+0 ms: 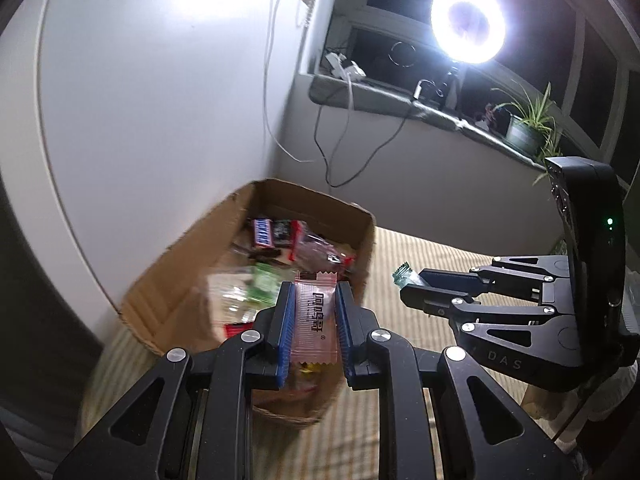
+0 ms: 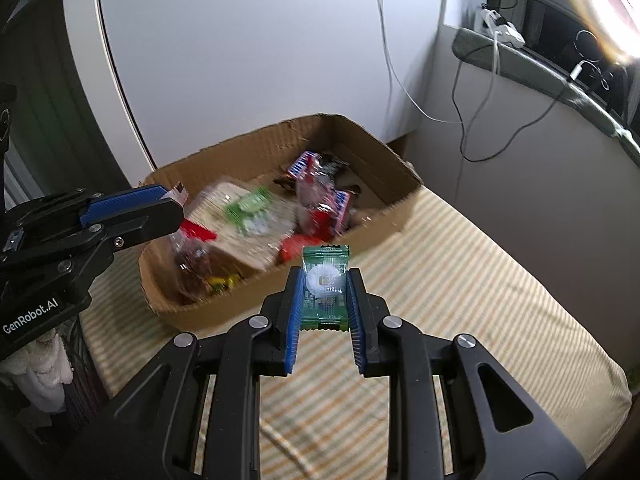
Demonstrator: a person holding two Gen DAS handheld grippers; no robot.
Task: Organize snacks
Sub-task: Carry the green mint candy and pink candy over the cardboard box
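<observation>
While grippers (image 1: pixel 312 292) (image 2: pixel 325 276) clamp sweets.

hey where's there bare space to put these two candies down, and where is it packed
Free: the striped cloth right of the cardboard box, toward the windowsill wall, and the strip before the box's near wall. Crowded: inside the box, where snack packets pile up.

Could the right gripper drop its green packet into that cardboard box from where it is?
Probably yes: the open-topped brown cardboard box lies just ahead of the right gripper, nothing between them; the left gripper hangs off to one side.
</observation>
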